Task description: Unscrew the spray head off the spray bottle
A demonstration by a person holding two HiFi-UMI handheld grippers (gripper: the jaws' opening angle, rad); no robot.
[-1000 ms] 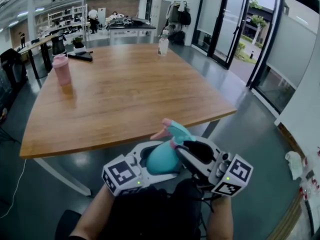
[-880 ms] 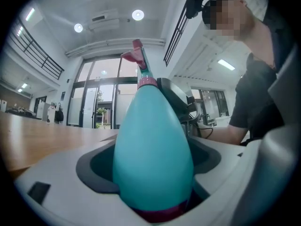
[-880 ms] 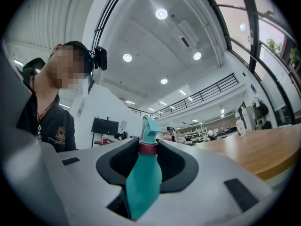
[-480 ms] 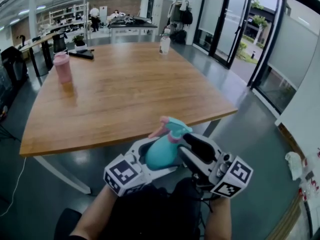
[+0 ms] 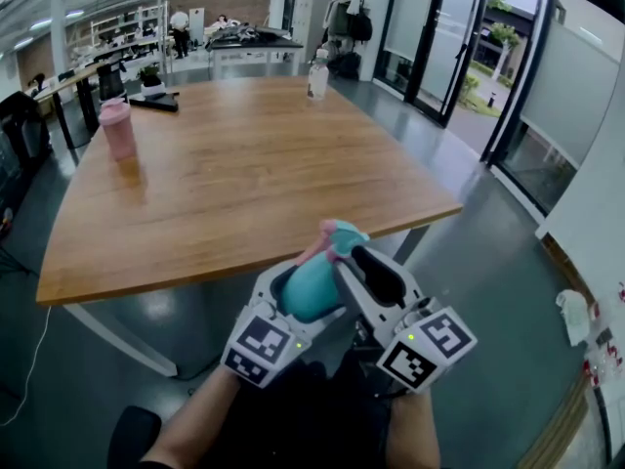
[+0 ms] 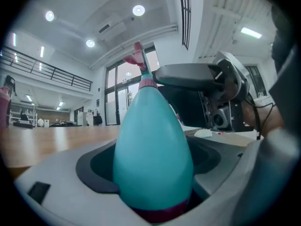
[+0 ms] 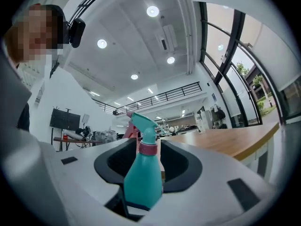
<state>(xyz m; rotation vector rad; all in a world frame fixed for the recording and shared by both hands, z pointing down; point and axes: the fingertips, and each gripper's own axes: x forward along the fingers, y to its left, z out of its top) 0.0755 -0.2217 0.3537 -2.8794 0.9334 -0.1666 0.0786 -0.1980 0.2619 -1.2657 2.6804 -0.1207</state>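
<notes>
Pinching the bottle [image 5: 311, 289], left fingers [image 6: 61, 173] aim its head [image 5: 339, 236] toward the surface [image 5: 225, 184]; right fingers [image 7: 221, 168], just opening, flank it, spread.

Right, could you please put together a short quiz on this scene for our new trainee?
1. Which gripper clamps the teal spray bottle?
2. True or false: the spray head is already off the bottle.
3. What colour is the tumbler on the wooden table? A green, B pink, C white.
Key: 1 the left gripper; 2 false, the head sits on the bottle's neck; 3 B.
</notes>
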